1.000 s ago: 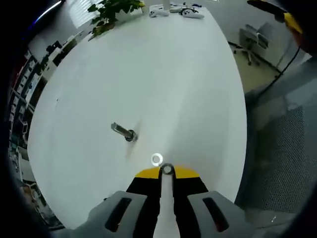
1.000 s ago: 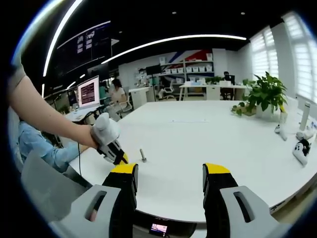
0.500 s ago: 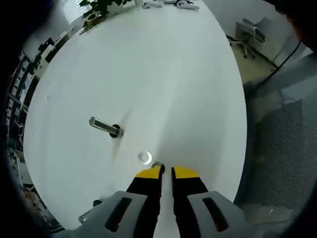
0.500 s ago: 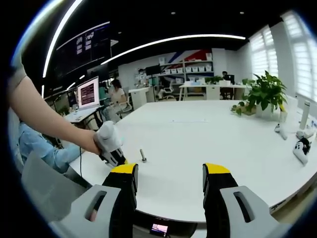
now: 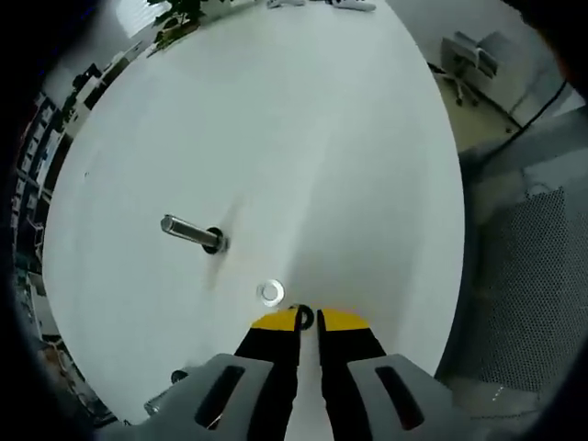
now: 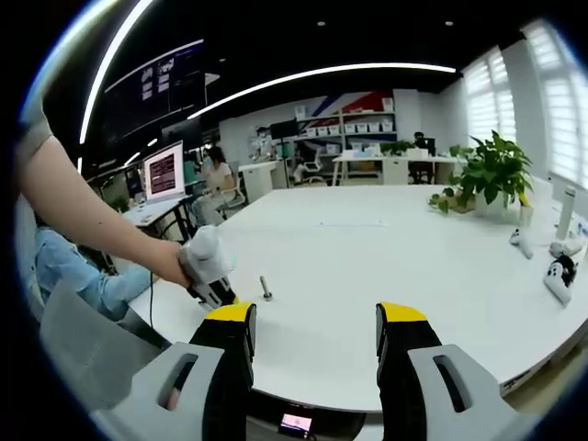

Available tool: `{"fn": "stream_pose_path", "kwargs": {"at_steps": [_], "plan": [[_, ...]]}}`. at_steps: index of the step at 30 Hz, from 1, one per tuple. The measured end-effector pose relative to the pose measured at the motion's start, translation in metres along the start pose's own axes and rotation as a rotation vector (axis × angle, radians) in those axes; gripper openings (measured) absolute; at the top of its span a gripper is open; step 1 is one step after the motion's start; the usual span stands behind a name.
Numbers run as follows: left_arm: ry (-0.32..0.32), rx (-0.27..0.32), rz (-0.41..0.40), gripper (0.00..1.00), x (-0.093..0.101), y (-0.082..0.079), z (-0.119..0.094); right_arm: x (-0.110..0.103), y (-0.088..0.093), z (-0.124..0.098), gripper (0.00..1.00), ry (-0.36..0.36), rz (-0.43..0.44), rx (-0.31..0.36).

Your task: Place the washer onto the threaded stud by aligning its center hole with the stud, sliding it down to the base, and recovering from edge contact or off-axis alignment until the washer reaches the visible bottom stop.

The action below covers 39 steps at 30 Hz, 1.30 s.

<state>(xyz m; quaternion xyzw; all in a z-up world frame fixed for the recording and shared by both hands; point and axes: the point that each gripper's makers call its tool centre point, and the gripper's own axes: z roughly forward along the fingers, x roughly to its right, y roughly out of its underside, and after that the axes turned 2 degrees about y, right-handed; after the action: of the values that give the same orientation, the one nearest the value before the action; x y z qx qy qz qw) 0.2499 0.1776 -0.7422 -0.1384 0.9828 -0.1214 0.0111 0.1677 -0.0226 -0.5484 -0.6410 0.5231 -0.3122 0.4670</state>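
Left gripper point(image 5: 308, 320): two black fingers point(image 5: 273, 347) capped in yellow, each seated in a pale grey moulded base with a dark slot. Right gripper point(image 6: 315, 322) matches, with yellow-tipped black fingers point(image 6: 231, 342) on grey slotted mounts. In the right gripper view, a bare forearm point(image 6: 87, 216) reaches a pale grey gripper body.

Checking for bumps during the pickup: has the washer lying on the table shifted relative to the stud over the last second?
No. The loose washer keeps the same offset from the stud on the table; the camera moved.
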Motion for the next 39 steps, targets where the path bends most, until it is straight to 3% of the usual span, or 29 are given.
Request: {"fn": "stream_pose_path", "kwargs": {"at_steps": [7,27,39], "plan": [[0.009,-0.032,-0.016,0.0,0.001,0.0,0.002,-0.001,-0.005,-0.001,0.55,-0.001,-0.004,0.021],[-0.056,0.047,-0.135,0.0,0.001,0.001,0.002,-0.013,-0.016,-0.001,0.56,-0.051,-0.009,0.074],[-0.064,0.07,-0.126,0.0,0.001,0.0,0.002,-0.02,-0.011,0.002,0.56,-0.076,-0.028,0.046]]}}
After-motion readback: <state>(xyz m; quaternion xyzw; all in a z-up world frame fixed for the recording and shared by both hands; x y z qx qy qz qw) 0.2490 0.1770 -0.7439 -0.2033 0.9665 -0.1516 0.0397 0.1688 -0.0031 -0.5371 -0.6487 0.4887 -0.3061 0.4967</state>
